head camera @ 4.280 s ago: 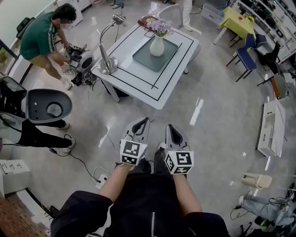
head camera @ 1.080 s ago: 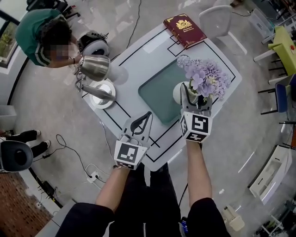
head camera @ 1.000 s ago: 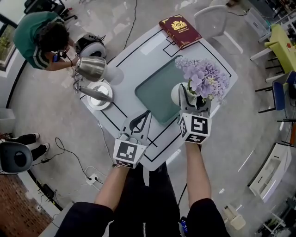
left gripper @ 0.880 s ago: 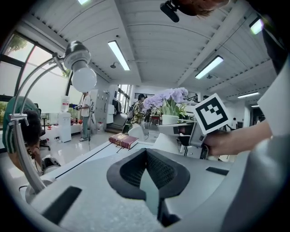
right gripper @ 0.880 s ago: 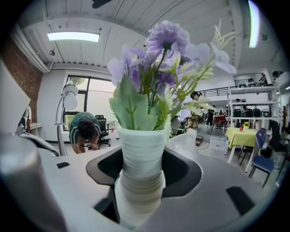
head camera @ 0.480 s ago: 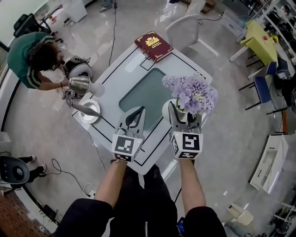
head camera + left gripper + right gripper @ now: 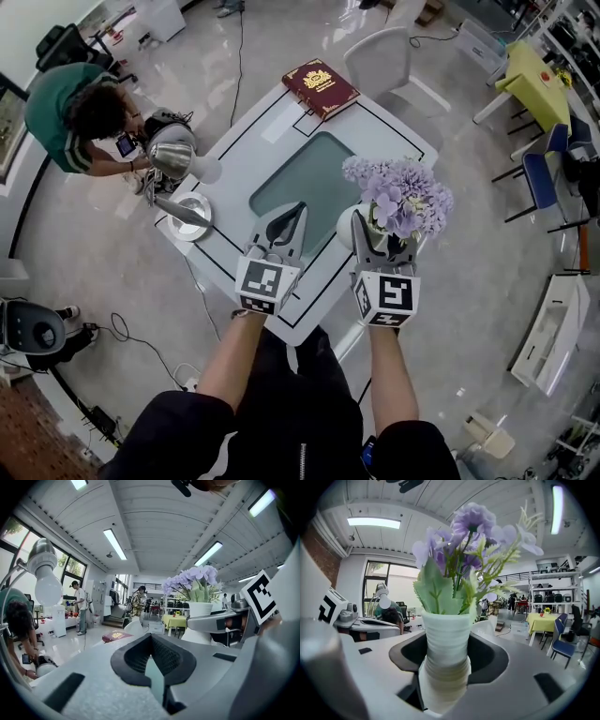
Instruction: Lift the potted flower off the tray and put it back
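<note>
The potted flower is a white ribbed vase (image 7: 445, 658) with purple blooms (image 7: 398, 197). My right gripper (image 7: 375, 228) is shut on the vase's neck, and both jaws press its sides in the right gripper view (image 7: 447, 660). The vase hangs in the air above the table, just right of the grey-green tray (image 7: 300, 183). My left gripper (image 7: 296, 212) hovers over the tray's near edge, shut with nothing in it. Its tips meet in the left gripper view (image 7: 152, 641), where the flower (image 7: 190, 581) shows at the right.
A white table (image 7: 234, 159) with black lines bears the tray, a red book (image 7: 321, 86) at the far end and a silver desk lamp (image 7: 173, 159) at the left. A person in a green shirt (image 7: 66, 108) crouches beside the lamp. A white chair (image 7: 382, 61) stands behind the table.
The right gripper has risen with the vase, which now hangs off the tray's right side. The left gripper has risen alongside it, still shut.
</note>
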Demonstrator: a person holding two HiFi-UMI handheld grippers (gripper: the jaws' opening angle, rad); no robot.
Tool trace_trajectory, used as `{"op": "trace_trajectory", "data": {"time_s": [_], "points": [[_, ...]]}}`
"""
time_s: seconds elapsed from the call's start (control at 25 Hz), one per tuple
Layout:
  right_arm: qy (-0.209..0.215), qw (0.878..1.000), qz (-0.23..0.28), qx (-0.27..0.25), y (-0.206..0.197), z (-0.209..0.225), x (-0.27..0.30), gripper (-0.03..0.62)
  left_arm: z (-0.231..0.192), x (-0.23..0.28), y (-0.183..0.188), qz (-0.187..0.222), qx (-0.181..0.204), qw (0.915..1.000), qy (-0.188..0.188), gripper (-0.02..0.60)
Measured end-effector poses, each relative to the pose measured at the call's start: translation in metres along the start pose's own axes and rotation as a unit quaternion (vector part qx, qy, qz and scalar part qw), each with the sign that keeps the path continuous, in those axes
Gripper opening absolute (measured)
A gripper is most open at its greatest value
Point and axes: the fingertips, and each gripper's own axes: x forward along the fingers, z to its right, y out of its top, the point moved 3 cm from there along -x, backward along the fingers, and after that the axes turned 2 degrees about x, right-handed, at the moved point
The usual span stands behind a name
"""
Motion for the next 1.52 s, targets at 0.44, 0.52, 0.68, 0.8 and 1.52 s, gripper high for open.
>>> {"op": "trace_trajectory", "data": {"time_s": [0.44, 0.52, 0.68, 0.8, 1.52], "points": [[0.003, 1.0, 0.001, -0.005, -0.004, -0.001, -0.002, 0.247, 0.009, -0.001, 0.003, 0.014, 0.018, 0.9996, -0.019, 0.005], [0.004, 1.0, 0.001, -0.006, -0.005, -0.001, 0.001, 0.247, 0.005, -0.001, -0.001, 0.009, 0.014, 0.9998, -0.015, 0.005], [0.014, 1.0, -0.002, -0.004, -0.011, -0.005, 0.012, 0.247, -0.001, -0.004, -0.016, -0.006, 0.005, 0.9999, -0.008, 0.005], [0.026, 1.0, -0.004, -0.008, -0.012, -0.011, 0.025, 0.247, -0.009, -0.006, -0.022, -0.011, 0.003, 0.9999, -0.001, 0.005], [0.136, 0.99, 0.018, -0.041, -0.055, -0.061, 0.16, 0.247, -0.087, -0.033, -0.064, -0.059, -0.005, 0.9944, 0.088, 0.005]]}}
